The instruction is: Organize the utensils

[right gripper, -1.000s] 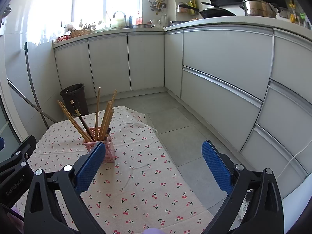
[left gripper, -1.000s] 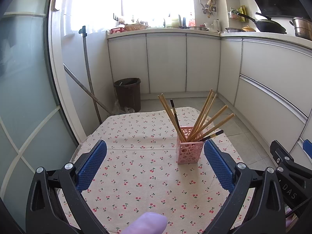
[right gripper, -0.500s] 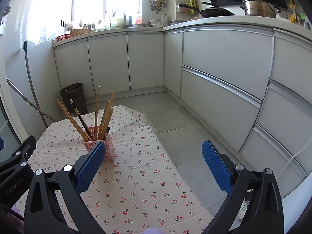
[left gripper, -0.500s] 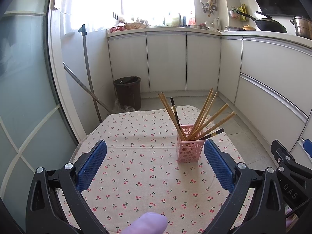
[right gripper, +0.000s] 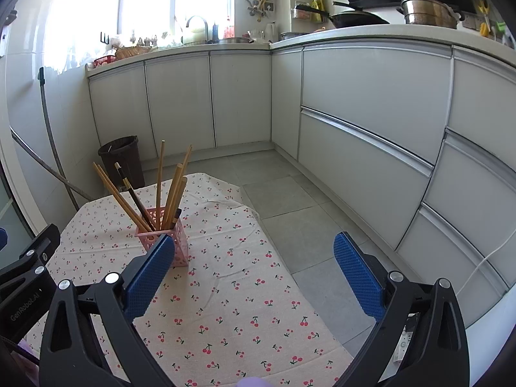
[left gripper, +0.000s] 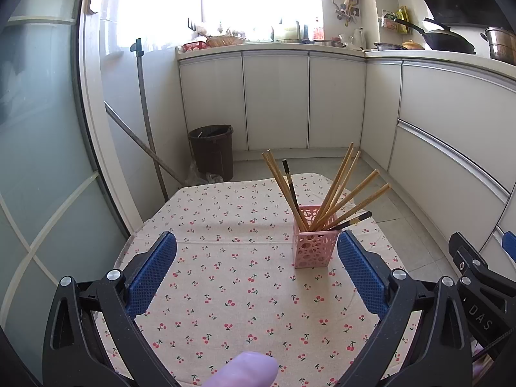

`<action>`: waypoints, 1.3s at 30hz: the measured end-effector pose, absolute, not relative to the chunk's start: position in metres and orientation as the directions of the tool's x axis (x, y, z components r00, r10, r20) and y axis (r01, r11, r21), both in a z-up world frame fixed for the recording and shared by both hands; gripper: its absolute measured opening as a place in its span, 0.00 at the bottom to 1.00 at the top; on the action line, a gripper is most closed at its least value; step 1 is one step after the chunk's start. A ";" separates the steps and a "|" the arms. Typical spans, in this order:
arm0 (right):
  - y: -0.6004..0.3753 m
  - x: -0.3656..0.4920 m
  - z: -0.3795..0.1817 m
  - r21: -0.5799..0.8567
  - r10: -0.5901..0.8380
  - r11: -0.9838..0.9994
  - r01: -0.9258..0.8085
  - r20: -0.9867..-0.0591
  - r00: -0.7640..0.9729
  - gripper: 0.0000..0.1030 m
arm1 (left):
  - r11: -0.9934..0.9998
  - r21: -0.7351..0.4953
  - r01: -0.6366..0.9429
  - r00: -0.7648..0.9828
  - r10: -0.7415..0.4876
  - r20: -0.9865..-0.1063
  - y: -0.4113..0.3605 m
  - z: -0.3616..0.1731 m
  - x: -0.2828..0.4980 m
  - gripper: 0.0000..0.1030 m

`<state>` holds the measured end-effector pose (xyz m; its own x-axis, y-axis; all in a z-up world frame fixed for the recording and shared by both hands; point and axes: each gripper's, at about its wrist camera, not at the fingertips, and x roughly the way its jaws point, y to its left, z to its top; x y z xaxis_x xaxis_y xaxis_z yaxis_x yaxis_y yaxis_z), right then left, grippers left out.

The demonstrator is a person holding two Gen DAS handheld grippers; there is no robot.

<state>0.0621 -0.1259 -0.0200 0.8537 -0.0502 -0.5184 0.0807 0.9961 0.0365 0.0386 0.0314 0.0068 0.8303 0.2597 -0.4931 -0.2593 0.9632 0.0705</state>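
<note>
A pink perforated holder (left gripper: pixel 314 250) stands upright on the cherry-print tablecloth (left gripper: pixel 225 258). It holds several wooden chopsticks (left gripper: pixel 338 187) and dark chopsticks (left gripper: pixel 350 222), fanned out. The holder also shows in the right wrist view (right gripper: pixel 175 245), partly behind my right gripper's left finger. My left gripper (left gripper: pixel 254 277) is open and empty, held above the cloth short of the holder. My right gripper (right gripper: pixel 253 277) is open and empty, to the right of the holder over the table's right part.
A dark waste bin (left gripper: pixel 211 151) stands on the floor past the table. A mop handle (left gripper: pixel 145 113) leans on the left wall. White cabinets (right gripper: pixel 371 122) run along the back and right. The table's right edge (right gripper: pixel 280 267) drops to grey floor tiles.
</note>
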 end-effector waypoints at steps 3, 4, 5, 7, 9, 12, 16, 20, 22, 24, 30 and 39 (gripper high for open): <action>-0.126 0.062 -0.020 0.036 -0.052 0.996 0.083 -0.520 0.853 0.93 | 0.963 0.071 -0.261 0.829 0.262 -0.494 0.031 0.005 0.038 0.93; -0.126 0.062 -0.020 0.036 -0.053 0.996 0.084 -0.519 0.853 0.93 | 0.962 0.071 -0.263 0.828 0.263 -0.495 0.032 0.004 0.039 0.93; -0.126 0.062 -0.020 0.036 -0.053 0.996 0.084 -0.520 0.853 0.93 | 0.962 0.071 -0.263 0.827 0.263 -0.496 0.031 0.004 0.039 0.93; -0.126 0.062 -0.020 0.036 -0.052 0.996 0.083 -0.523 0.851 0.93 | 0.962 0.073 -0.264 0.826 0.264 -0.498 0.031 0.002 0.039 0.93; -0.126 0.063 -0.021 0.036 -0.053 0.996 0.084 -0.523 0.851 0.93 | 0.962 0.074 -0.264 0.825 0.265 -0.499 0.030 0.003 0.040 0.93; -0.126 0.063 -0.021 0.036 -0.052 0.996 0.083 -0.524 0.850 0.93 | 0.961 0.075 -0.265 0.825 0.266 -0.499 0.030 0.003 0.040 0.93; -0.127 0.064 -0.021 0.036 -0.052 0.996 0.083 -0.528 0.847 0.93 | 0.961 0.075 -0.264 0.824 0.266 -0.500 0.030 0.004 0.040 0.93; -0.126 0.064 -0.021 0.035 -0.052 0.996 0.084 -0.530 0.847 0.93 | 0.961 0.076 -0.267 0.823 0.269 -0.500 0.030 0.004 0.041 0.93; -0.125 0.064 -0.021 0.034 -0.053 0.996 0.084 -0.529 0.847 0.93 | 0.961 0.076 -0.267 0.823 0.269 -0.501 0.030 0.004 0.041 0.93; -0.125 0.064 -0.021 0.034 -0.053 0.996 0.083 -0.531 0.846 0.93 | 0.961 0.077 -0.267 0.822 0.269 -0.501 0.030 0.004 0.041 0.93; -0.125 0.064 -0.021 0.034 -0.055 0.996 0.086 -0.531 0.845 0.93 | 0.960 0.082 -0.268 0.821 0.272 -0.502 0.029 0.004 0.040 0.93; -0.123 0.064 -0.022 0.031 -0.056 0.996 0.086 -0.535 0.843 0.93 | 0.960 0.077 -0.269 0.813 0.269 -0.516 0.031 0.004 0.041 0.93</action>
